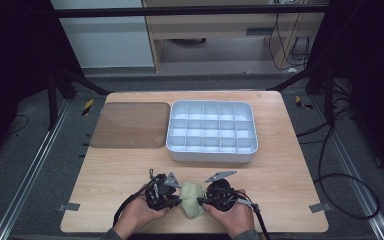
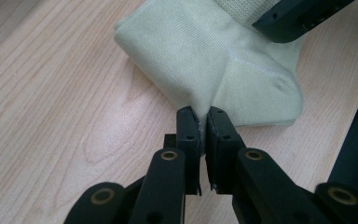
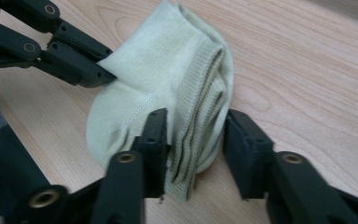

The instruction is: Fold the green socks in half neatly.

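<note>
High view shows a pale green sock [image 1: 192,199] folded into a bundle on the counter [image 1: 280,165], close to its near edge, right between the two hands. The left gripper [image 2: 203,116] has its jaws fully closed on a pinch of the sock's fabric, which rises in a tented fold from the bundle; the bulk of the sock lies ahead of that gripper. The right gripper [image 3: 193,128] comes at the sock from the opposite side, jaws partly spread around the ribbed cuff end: one jaw lies against the cloth, the other stands just clear, so it has no hold. The folded layers run lengthwise between those jaws. Both grippers are at the sock, so neither needs to travel; my guess is that the next move turns on the right gripper closing on the cuff.

Beyond the sock, well apart toward the far edge of the counter, sits a white tray [image 1: 211,154] split into many small compartments, with a brown mat [image 1: 130,124] just beside it to the left. Dark floor, rails and cables surround the counter.
</note>
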`<state>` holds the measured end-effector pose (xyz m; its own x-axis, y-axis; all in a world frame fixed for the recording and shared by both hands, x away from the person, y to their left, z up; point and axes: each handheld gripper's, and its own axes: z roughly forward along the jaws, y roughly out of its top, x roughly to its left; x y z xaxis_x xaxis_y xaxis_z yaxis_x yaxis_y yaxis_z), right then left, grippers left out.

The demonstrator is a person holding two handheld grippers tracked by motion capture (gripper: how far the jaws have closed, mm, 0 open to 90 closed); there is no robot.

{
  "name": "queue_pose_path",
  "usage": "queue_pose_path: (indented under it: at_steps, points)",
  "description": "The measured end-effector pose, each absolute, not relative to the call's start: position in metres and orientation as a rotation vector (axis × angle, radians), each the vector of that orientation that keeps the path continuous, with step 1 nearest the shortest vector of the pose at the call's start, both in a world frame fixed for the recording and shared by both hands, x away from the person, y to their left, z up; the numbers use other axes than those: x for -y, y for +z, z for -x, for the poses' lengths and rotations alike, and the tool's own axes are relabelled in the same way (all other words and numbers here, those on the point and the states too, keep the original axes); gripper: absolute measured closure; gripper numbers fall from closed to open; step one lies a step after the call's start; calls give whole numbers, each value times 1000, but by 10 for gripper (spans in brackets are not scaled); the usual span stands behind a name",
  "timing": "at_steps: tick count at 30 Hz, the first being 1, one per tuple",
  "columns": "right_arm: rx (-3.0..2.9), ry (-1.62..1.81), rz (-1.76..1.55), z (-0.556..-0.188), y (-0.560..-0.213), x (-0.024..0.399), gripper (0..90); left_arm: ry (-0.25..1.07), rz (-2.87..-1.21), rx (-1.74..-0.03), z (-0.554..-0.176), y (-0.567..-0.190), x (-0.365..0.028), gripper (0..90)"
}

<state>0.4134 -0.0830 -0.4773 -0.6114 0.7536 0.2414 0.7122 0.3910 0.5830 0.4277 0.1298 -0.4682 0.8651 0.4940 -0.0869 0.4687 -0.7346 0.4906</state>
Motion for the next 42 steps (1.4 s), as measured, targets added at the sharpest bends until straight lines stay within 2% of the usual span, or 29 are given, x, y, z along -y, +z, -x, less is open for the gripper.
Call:
queue_pose_path:
  at_steps: [4, 10, 16, 21, 32, 42]
  points:
    - [-2549, 1052, -1357, -418, -473, 87, 512, 54, -2531, -691, -429, -468, -130, 843]
    - [-2565, 1045, -1368, -429, -471, 85, 500, 33, -2535, -681, -432, -469, -129, 843]
    - [-2615, 1042, -1339, -427, -477, 79, 649, 35, -2530, -693, -434, -469, -132, 842]
    - [-2628, 1055, -1326, -422, -477, 76, 720, 38, -2531, -698, -436, -469, -134, 842]
    - [-2621, 1058, -1324, -420, -478, 71, 755, 38, -2525, -700, -437, -464, -138, 842]
    - [-2611, 1052, -1345, -421, -479, 70, 762, 54, -2523, -619, -432, -448, -129, 843]
